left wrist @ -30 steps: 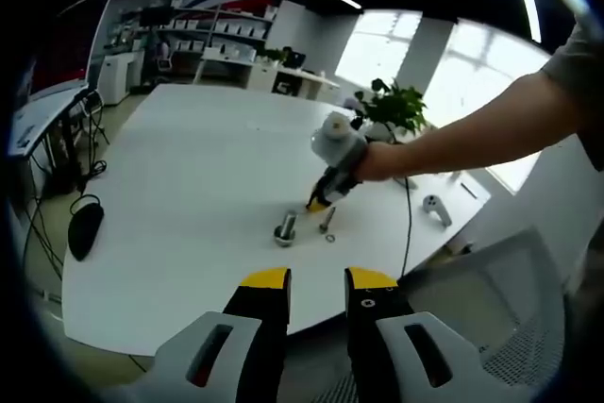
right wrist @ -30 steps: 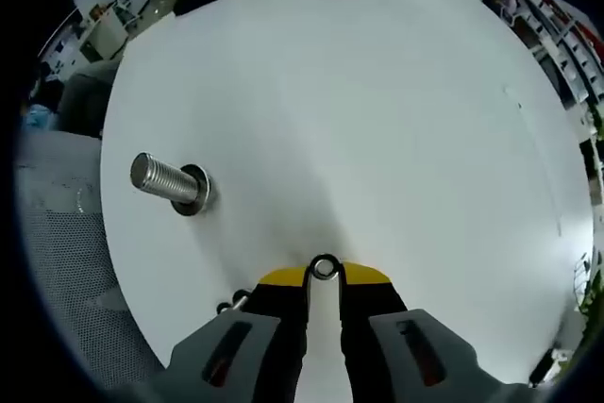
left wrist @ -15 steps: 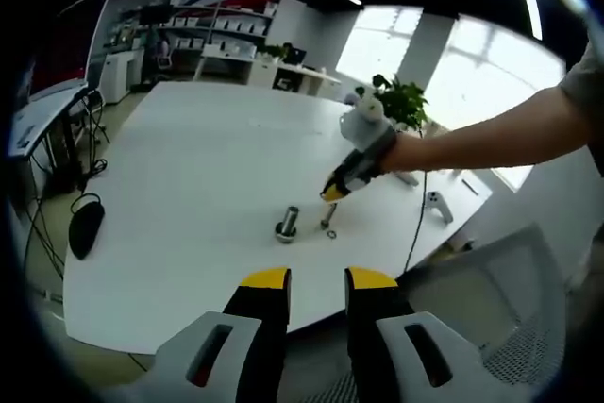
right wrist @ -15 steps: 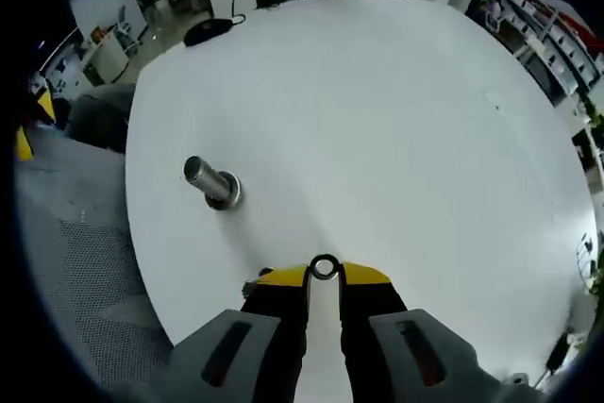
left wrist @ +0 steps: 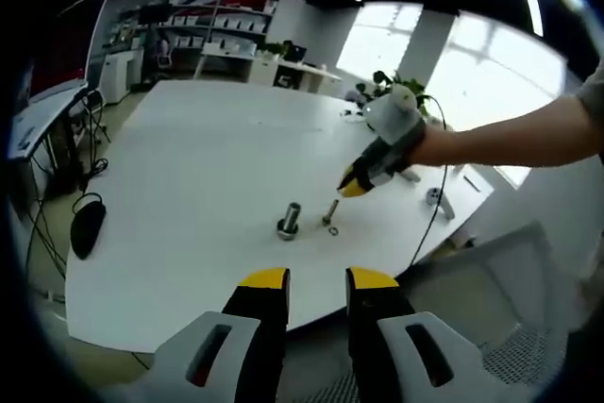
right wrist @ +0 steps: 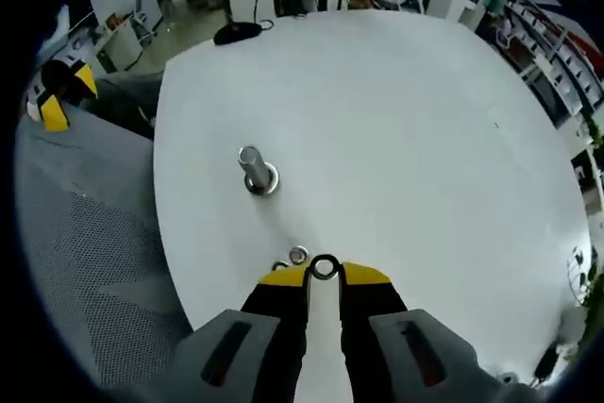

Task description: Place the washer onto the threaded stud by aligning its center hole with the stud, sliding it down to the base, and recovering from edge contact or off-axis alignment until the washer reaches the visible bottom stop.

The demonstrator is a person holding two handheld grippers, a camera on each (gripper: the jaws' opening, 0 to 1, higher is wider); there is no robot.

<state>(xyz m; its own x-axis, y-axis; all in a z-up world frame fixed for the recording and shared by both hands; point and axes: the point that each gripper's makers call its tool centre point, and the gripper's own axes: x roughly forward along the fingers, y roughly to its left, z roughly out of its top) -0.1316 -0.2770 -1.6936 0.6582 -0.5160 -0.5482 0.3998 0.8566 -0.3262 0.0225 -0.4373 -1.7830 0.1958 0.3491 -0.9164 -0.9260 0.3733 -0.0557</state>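
Note:
The threaded stud [left wrist: 289, 219] [right wrist: 253, 167] stands upright on its wide base on the white table [left wrist: 189, 167] [right wrist: 406, 139]. My right gripper [right wrist: 325, 276] is shut on a small steel washer [right wrist: 325, 268], pinched on edge between its yellow tips, in the air above and right of the stud. In the left gripper view the right gripper [left wrist: 353, 184] hangs over the table, held by a person's hand. A small bolt [left wrist: 330, 209] [right wrist: 298, 255] and a loose ring [left wrist: 334, 230] lie beside the stud. My left gripper [left wrist: 317, 280] stands open before the table's edge.
A black mouse [left wrist: 85, 226] [right wrist: 236, 32] lies off the table's side. A grey mesh chair [right wrist: 85, 261] [left wrist: 528, 271] stands at the near edge. A cable [left wrist: 425, 224], a grey object [left wrist: 434, 203] and a potted plant [left wrist: 401, 101] sit toward the right end.
My right gripper has risen and pulled back from the table with the washer, so the stud looks smaller and farther. In the left gripper view it moved right. The left gripper stayed still.

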